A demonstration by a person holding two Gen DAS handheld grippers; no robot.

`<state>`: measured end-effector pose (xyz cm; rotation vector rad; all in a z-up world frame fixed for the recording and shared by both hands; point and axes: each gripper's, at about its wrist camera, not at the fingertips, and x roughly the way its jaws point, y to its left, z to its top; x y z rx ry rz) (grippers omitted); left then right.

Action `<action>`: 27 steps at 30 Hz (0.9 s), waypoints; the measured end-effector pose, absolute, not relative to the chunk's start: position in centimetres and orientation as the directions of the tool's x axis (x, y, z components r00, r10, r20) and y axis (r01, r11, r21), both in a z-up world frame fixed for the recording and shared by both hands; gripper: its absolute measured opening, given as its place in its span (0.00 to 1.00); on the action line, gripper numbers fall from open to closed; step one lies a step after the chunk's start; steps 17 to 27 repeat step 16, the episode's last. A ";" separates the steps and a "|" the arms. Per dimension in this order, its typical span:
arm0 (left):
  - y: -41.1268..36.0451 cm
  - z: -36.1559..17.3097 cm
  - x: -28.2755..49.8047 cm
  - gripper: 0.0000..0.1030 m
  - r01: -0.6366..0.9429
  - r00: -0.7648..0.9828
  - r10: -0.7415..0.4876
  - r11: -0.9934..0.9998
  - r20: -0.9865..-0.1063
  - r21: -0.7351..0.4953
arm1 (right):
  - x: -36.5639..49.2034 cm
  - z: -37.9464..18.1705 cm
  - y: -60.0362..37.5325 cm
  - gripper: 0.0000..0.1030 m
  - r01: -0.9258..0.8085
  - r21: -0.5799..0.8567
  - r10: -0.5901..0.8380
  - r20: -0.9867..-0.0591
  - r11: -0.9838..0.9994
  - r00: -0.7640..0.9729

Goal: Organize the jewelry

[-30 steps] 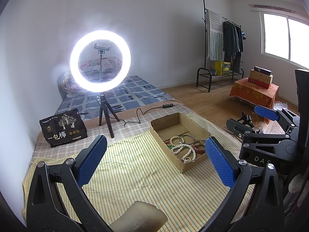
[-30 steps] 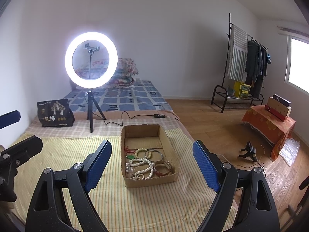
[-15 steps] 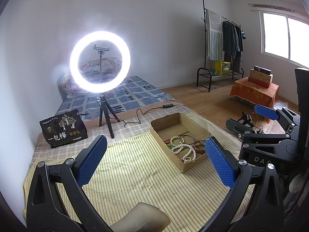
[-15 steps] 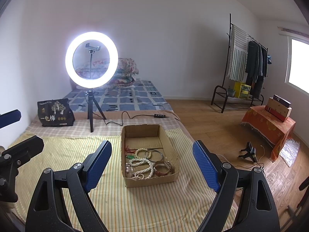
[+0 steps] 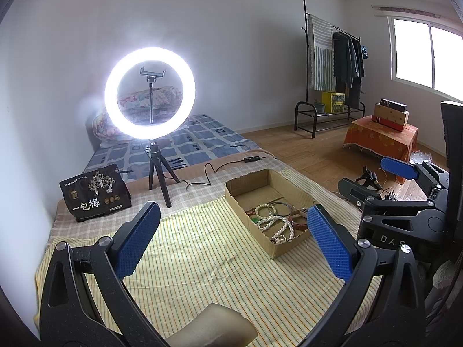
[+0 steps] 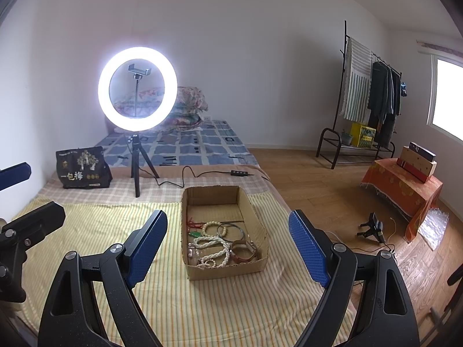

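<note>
A shallow cardboard box [image 6: 191,202] [image 5: 298,193] lies on the yellow striped cloth [image 6: 95,225] over the bed. Inside it are pearl bead strands [image 6: 214,243] [image 5: 275,222], a dark bangle [image 6: 230,228], a brown watch [image 6: 243,250] and a green pendant on red cord [image 6: 194,234]. My right gripper [image 6: 228,241] hovers open above the box's near end, nothing between its blue pads. My left gripper [image 5: 231,231] is open over the cloth, left of the box. The right gripper's blue pad [image 5: 399,167] shows at the right of the left wrist view.
A lit ring light on a tripod [image 6: 137,88] stands behind the box, its cable [image 6: 202,173] trailing across the bed. A black snack bag [image 6: 82,169] leans at the back left. A clothes rack [image 6: 367,92], an orange-draped stand [image 6: 402,185] and a small tripod [image 6: 373,227] occupy the wooden floor.
</note>
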<state>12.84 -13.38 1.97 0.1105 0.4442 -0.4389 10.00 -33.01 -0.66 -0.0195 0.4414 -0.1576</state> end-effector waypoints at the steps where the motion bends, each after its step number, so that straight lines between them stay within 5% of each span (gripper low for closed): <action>1: -13.4 2.0 12.9 1.00 0.434 0.812 -0.386 0.901 -0.439 0.010 | 10.0 -0.7 -32.9 0.83 0.148 -0.053 -0.156 -0.424 0.988 0.892; 27: -12.6 1.7 13.4 1.00 0.403 0.824 -0.355 0.915 -0.442 0.016 | 10.1 -1.0 -33.0 0.83 0.135 -0.071 -0.152 -0.434 0.988 0.888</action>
